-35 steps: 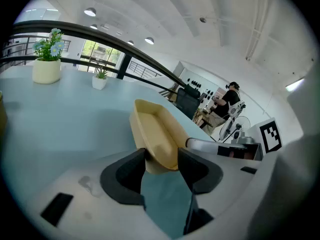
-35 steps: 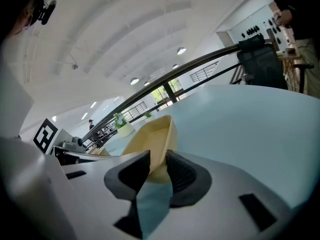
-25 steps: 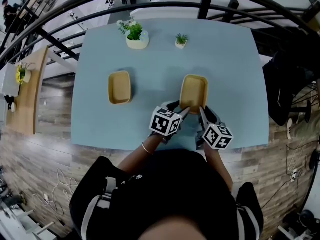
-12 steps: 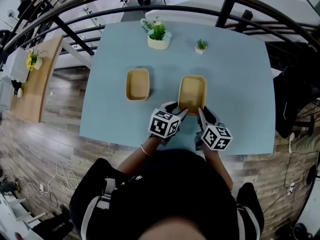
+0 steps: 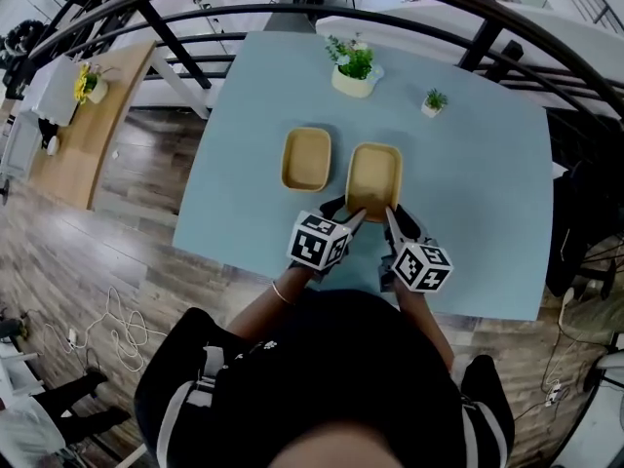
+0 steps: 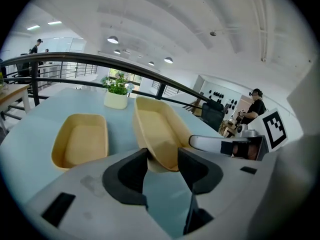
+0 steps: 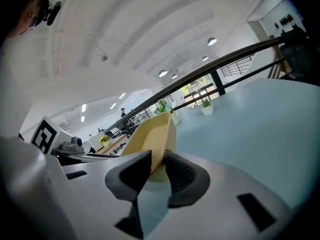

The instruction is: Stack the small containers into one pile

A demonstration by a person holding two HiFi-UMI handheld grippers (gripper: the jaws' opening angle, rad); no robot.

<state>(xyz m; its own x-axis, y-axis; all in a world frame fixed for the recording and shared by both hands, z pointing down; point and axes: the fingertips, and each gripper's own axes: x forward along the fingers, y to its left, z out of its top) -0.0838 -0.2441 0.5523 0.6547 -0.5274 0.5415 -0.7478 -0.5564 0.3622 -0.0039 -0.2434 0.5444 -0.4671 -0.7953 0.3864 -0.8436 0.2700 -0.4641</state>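
Presently we count two small containers, both tan, shallow and of one shape, and no pile yet. Item one, the resting container (image 5: 306, 159), lies flat and empty on the table (image 5: 468, 213) about midway between the near and far edges, somewhat toward the left edge. Item two, the held container (image 5: 374, 178), is just beside it on its right, their long sides close but apart; in the left gripper view it tips up at its far end and appears lifted off the table surface. Left gripper (image 5: 353, 217): jaws set wide, closed around the near left corner of the held container. Right gripper (image 5: 393, 218): jaws nearly together, pinching the thin wall at the near right corner. Both grippers thus share one load. Other stock: a large potted plant (image 5: 353, 68) and a small potted plant (image 5: 433, 100) along the far edge, well apart from the work. Status, as we judge it: pick-up done, carry across nearly done. Left to do: bring the held container over the resting one, line up the rims, lower it in to nest, and release both grips. We see no third container in any view, so one placement should complete the pile.
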